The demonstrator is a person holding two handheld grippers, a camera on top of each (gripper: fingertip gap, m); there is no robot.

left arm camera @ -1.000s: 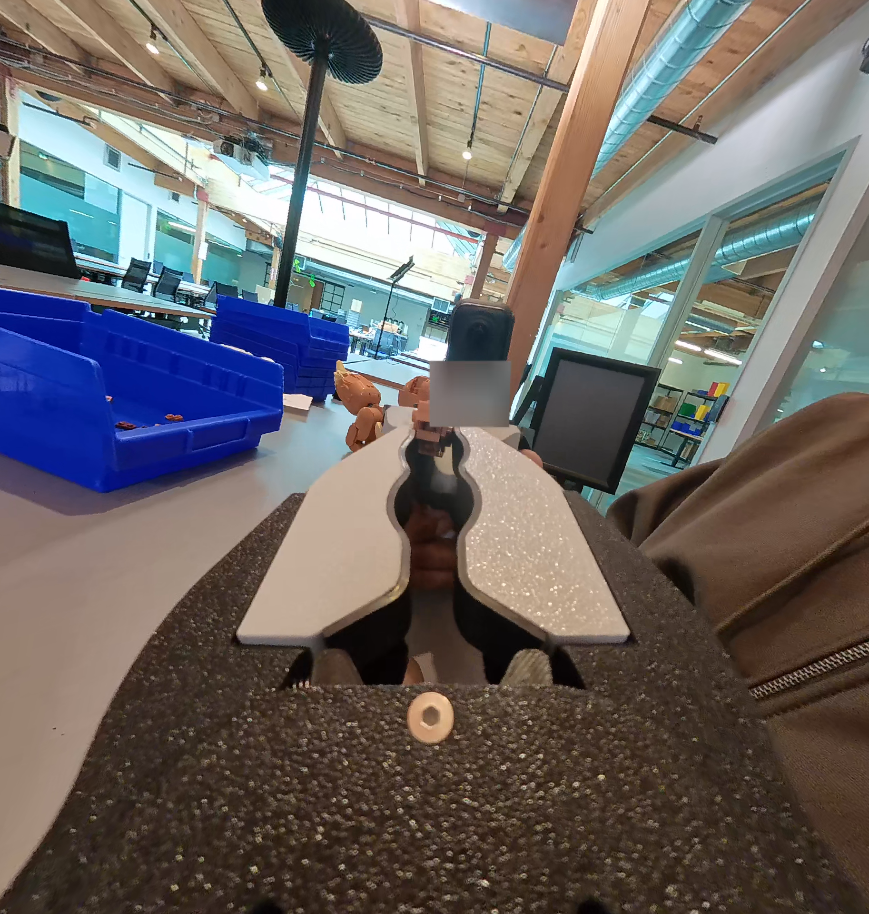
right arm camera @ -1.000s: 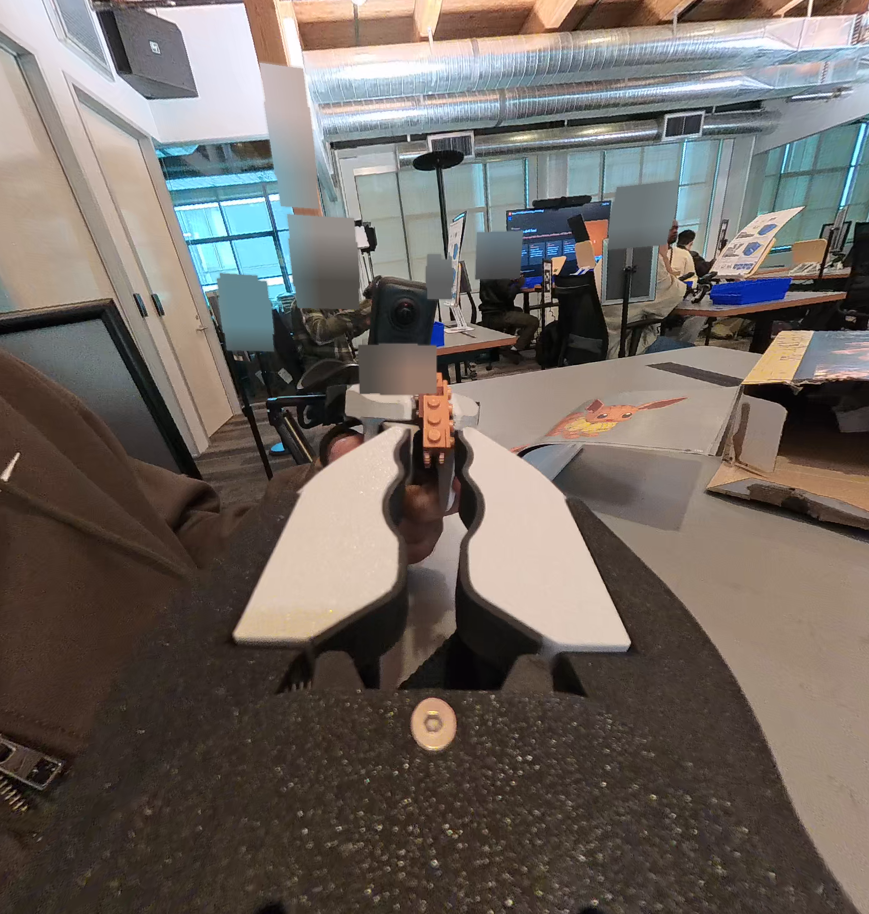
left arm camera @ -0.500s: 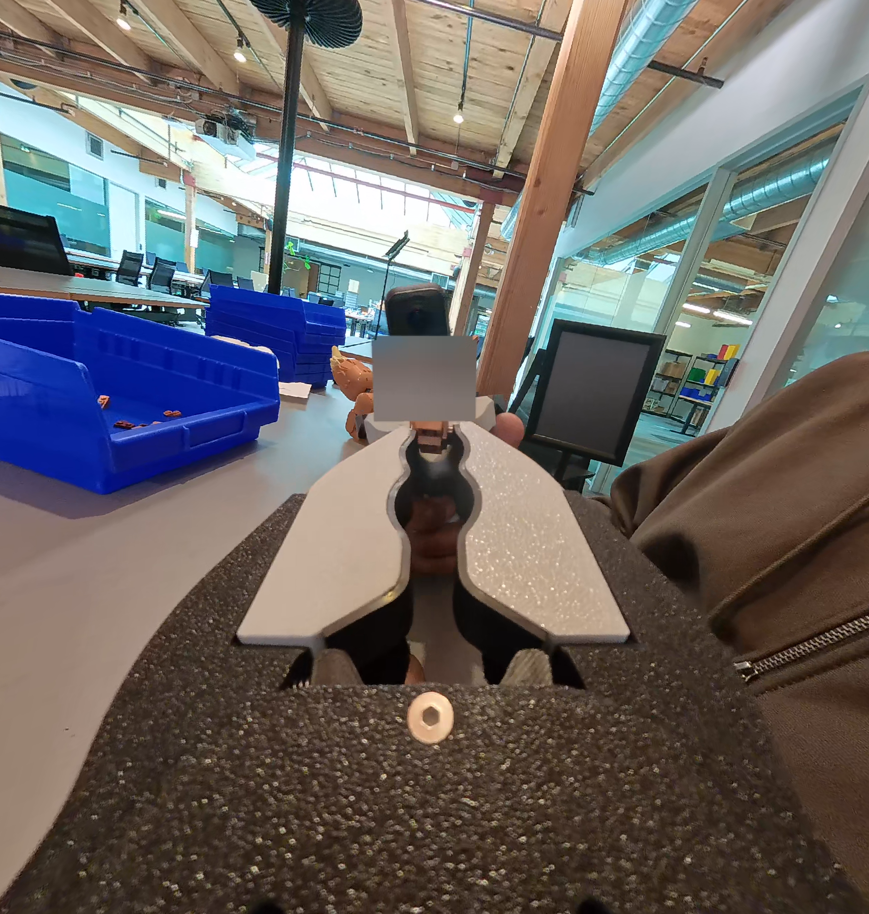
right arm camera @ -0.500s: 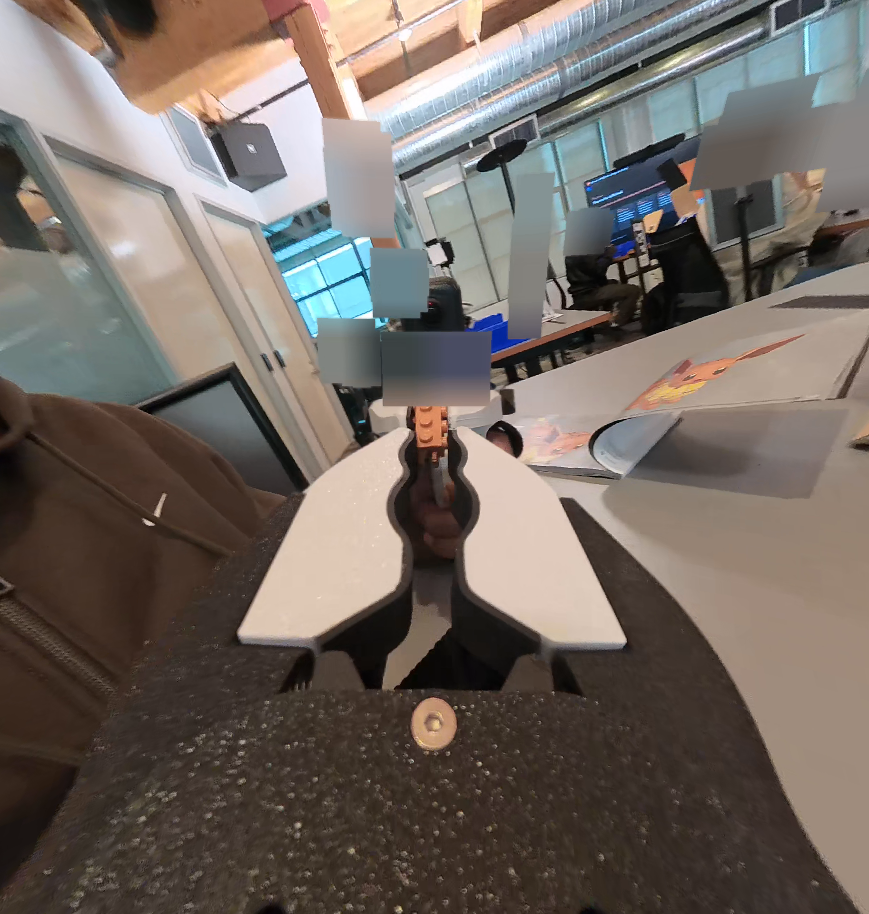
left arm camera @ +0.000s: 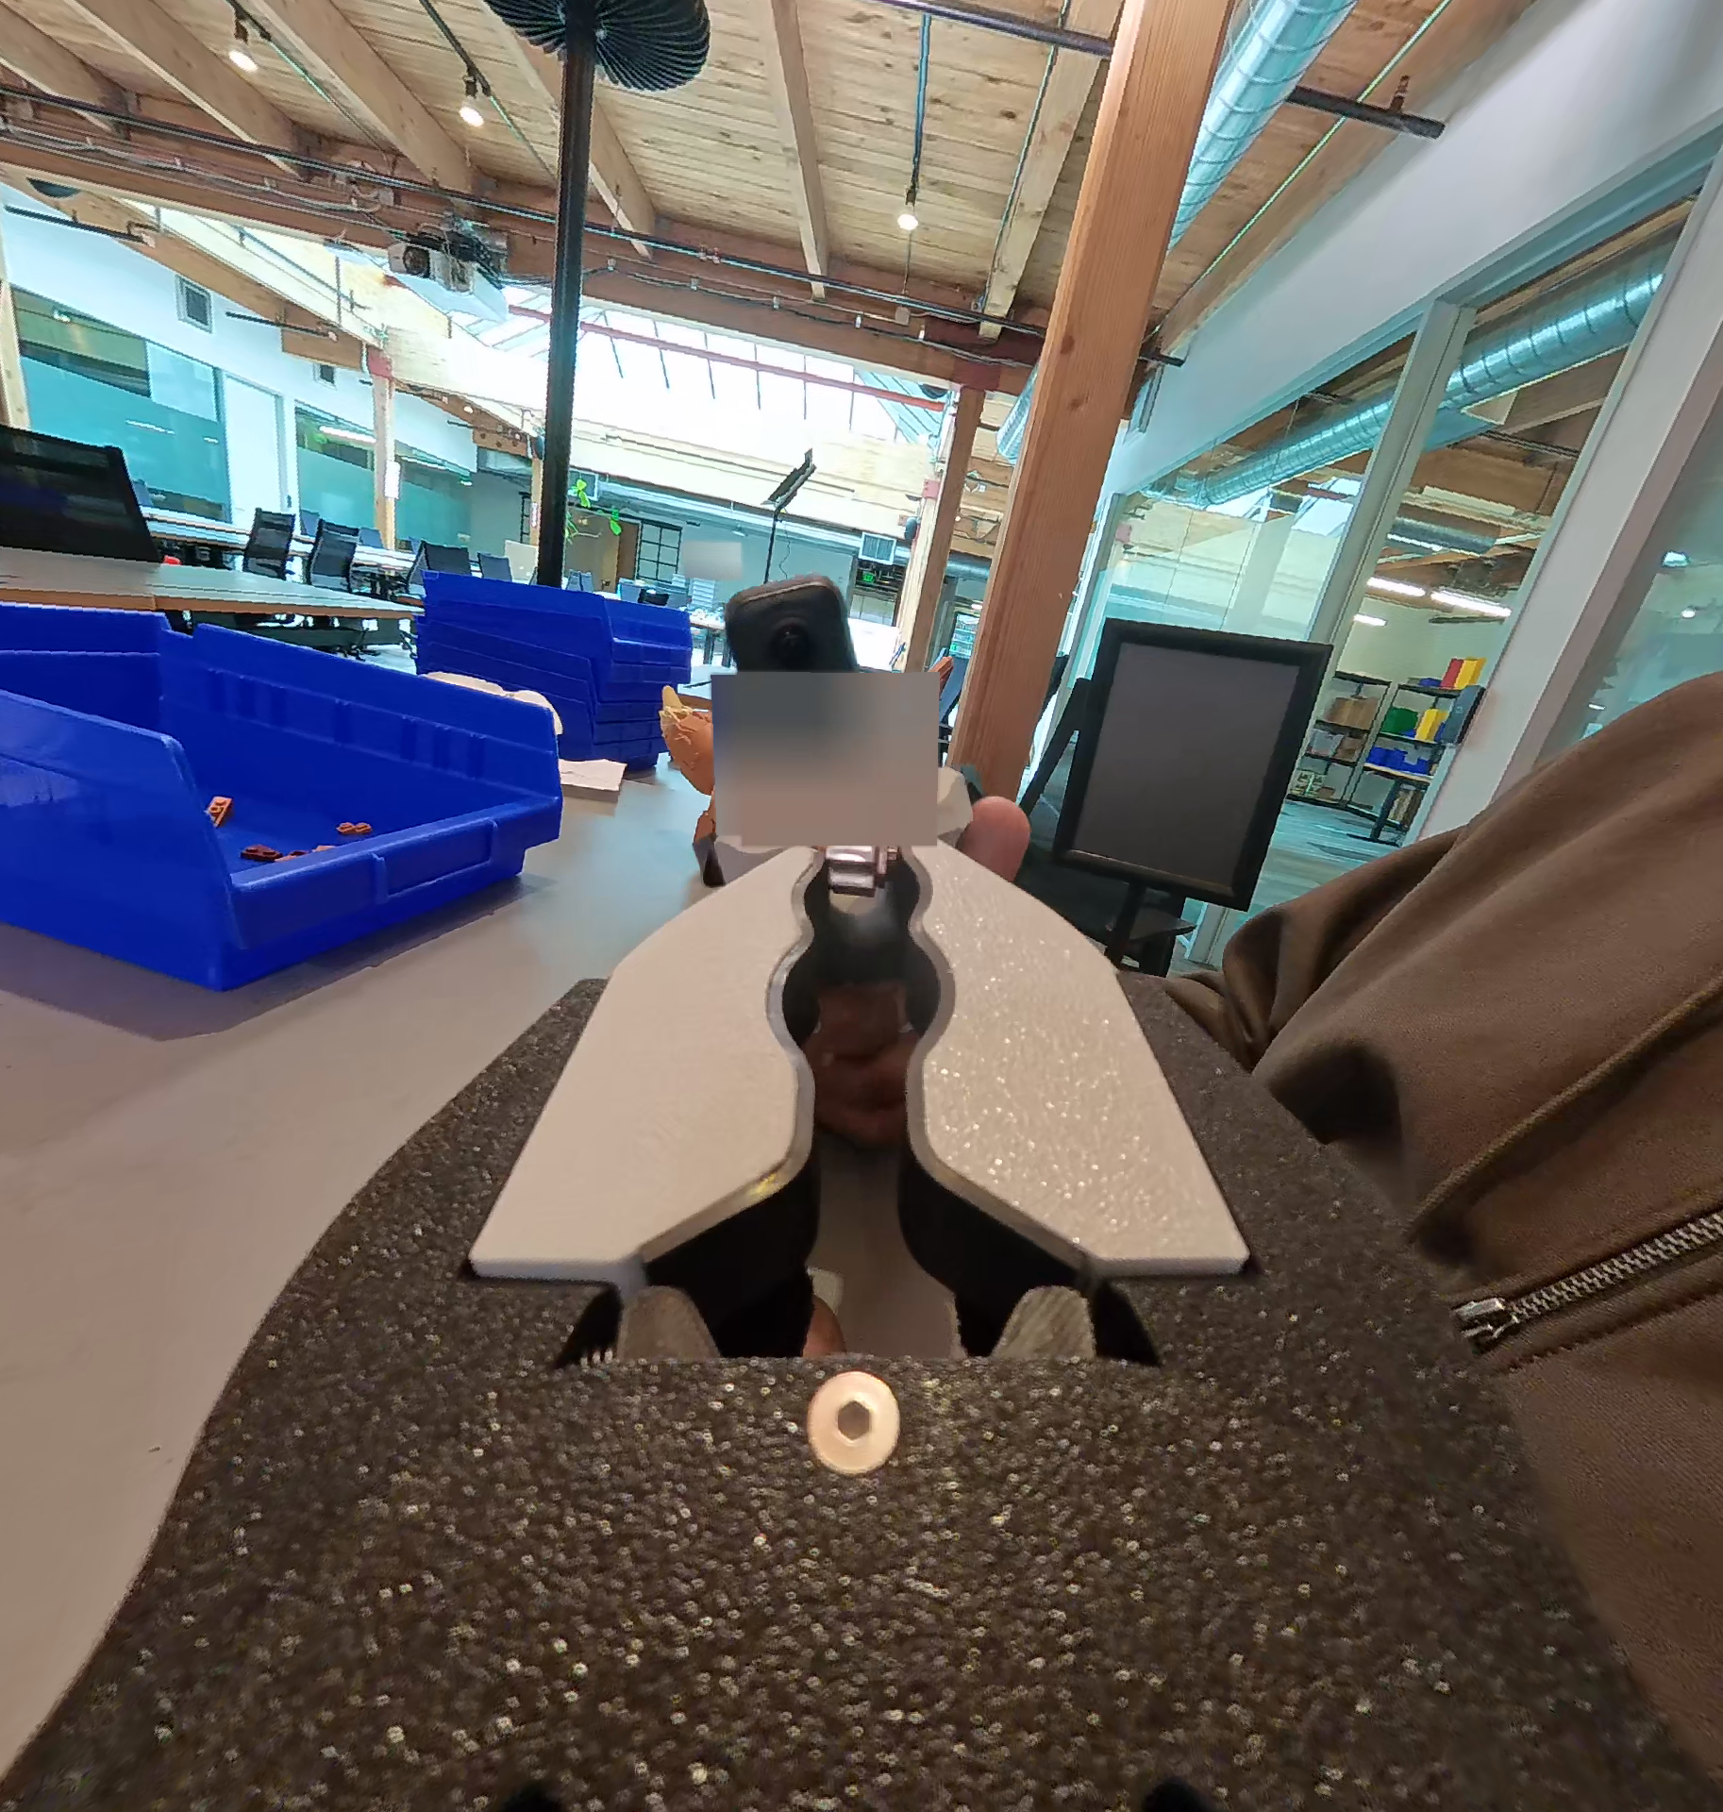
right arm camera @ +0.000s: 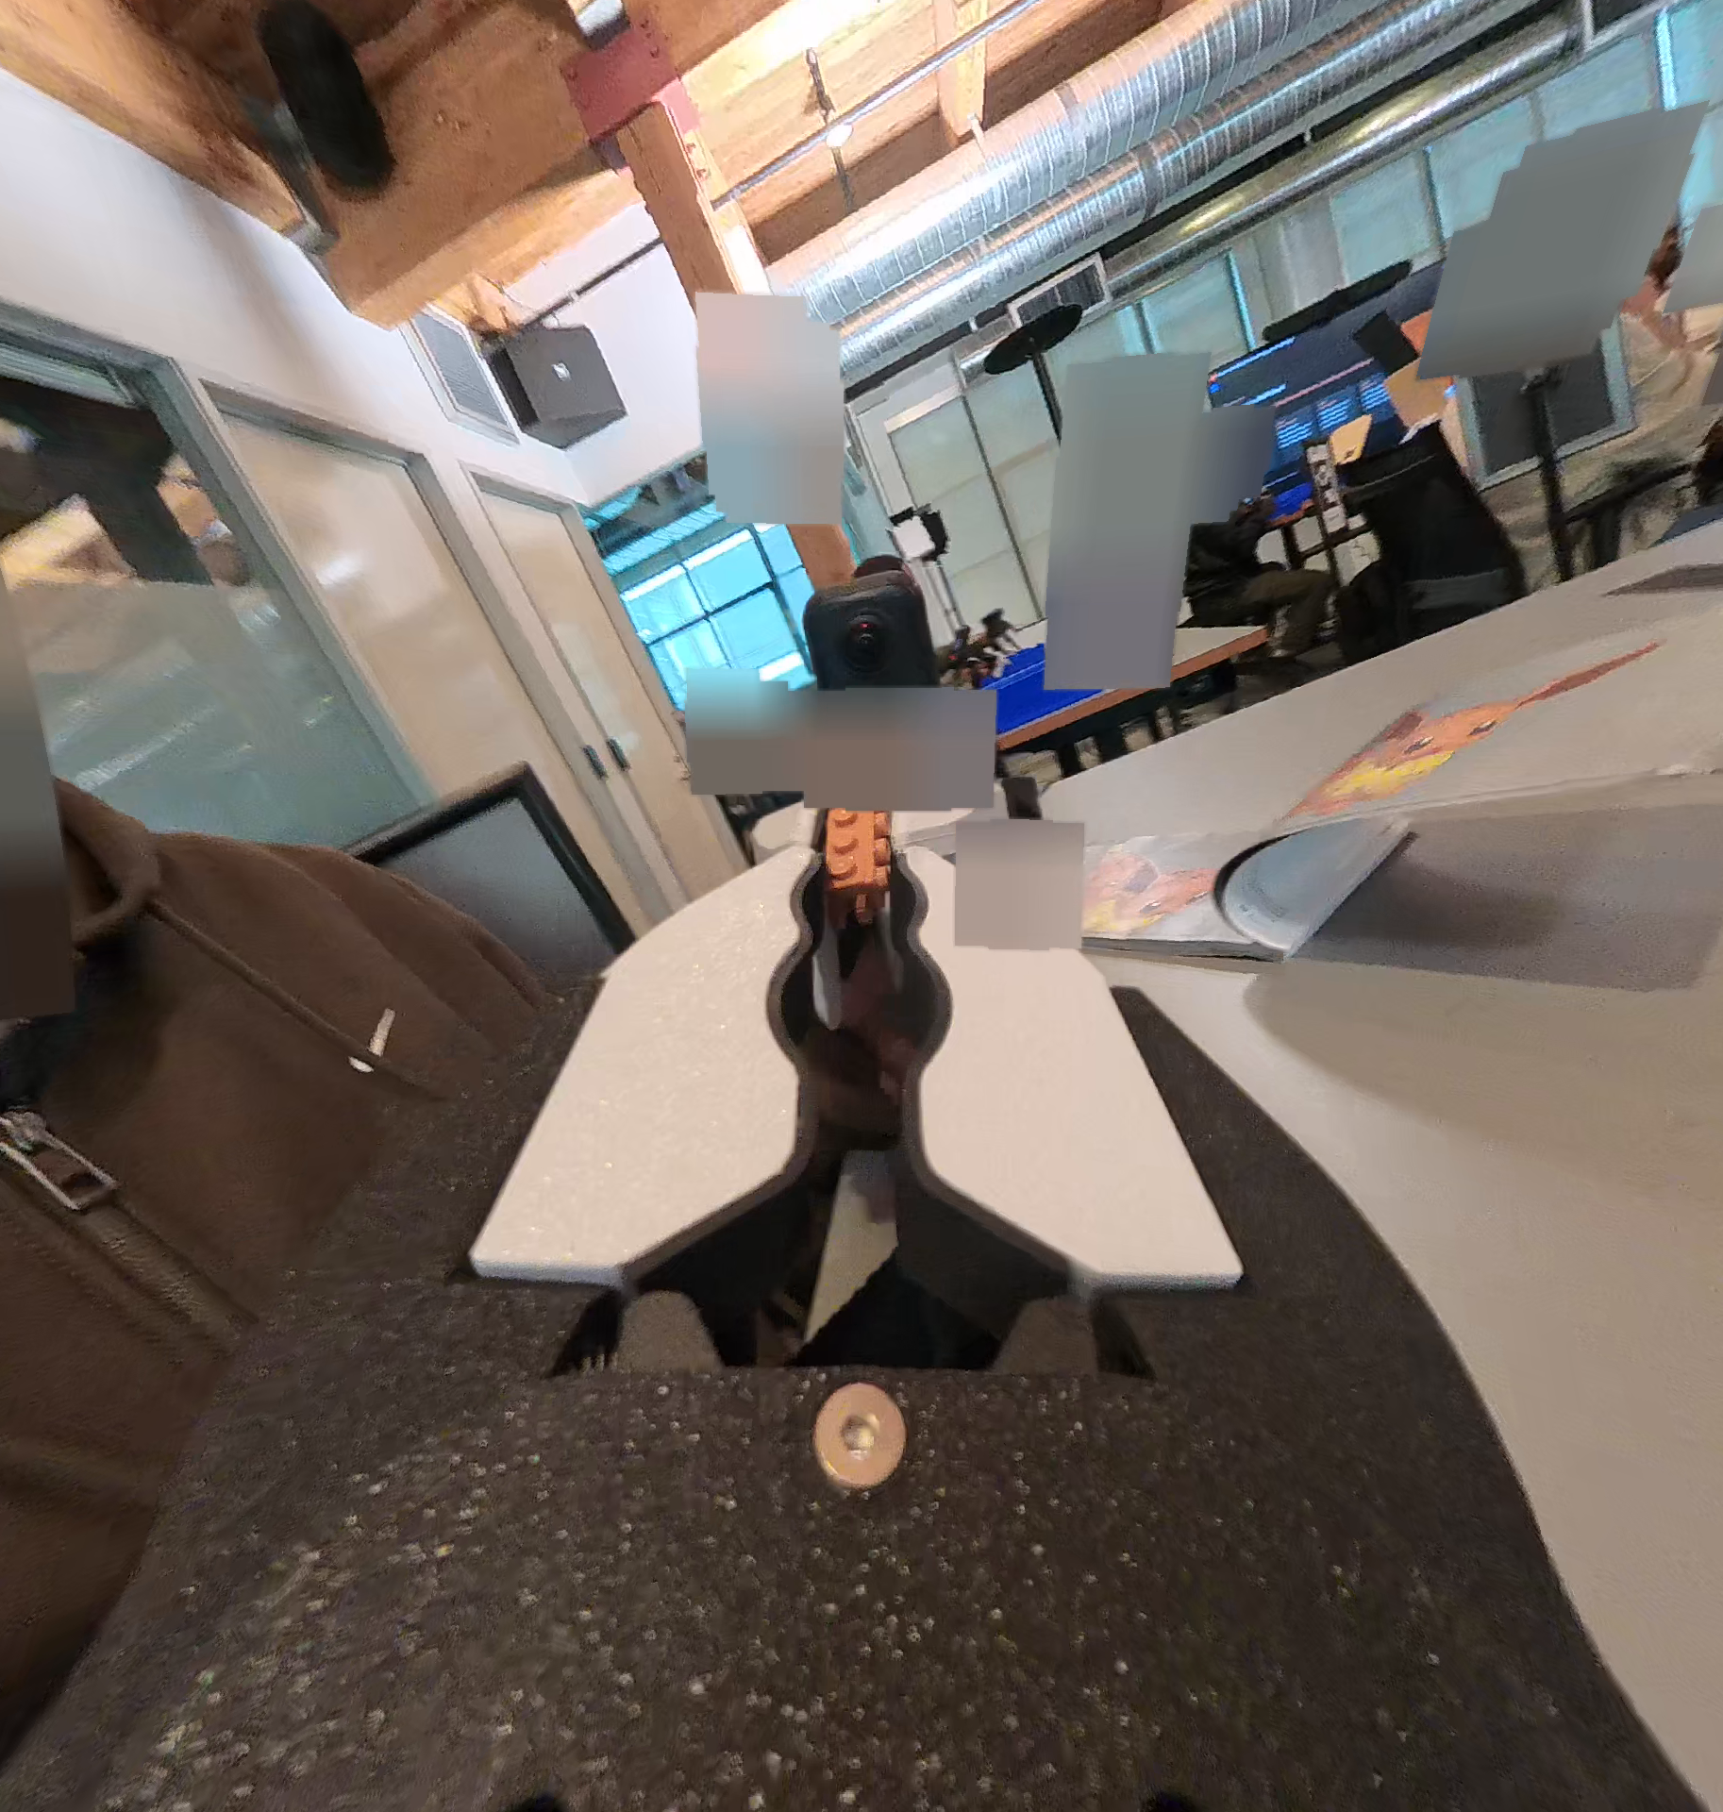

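My two grippers face each other, tip to tip, above the grey table. In the right wrist view, my right gripper is shut on a small orange studded brick piece, which stands upright between its fingertips. The left gripper's camera shows just behind the piece. In the left wrist view, my left gripper is shut on the near end of a small brick piece, which looks pale and shaded from this side. The right gripper's camera and a person's thumb show beyond it.
An open blue bin with several small brown bricks stands on the left. Behind it are stacked blue bins and an orange brick figure. A black framed board stands at the right. An open booklet lies on the table. A brown jacket sleeve is close by. Less than 4 cm separates the two grippers' tips.
The right gripper's fingers came in around the orange brick piece and closed on it. The right view tilted and rolled. The left gripper kept its hold and shifted only slightly.
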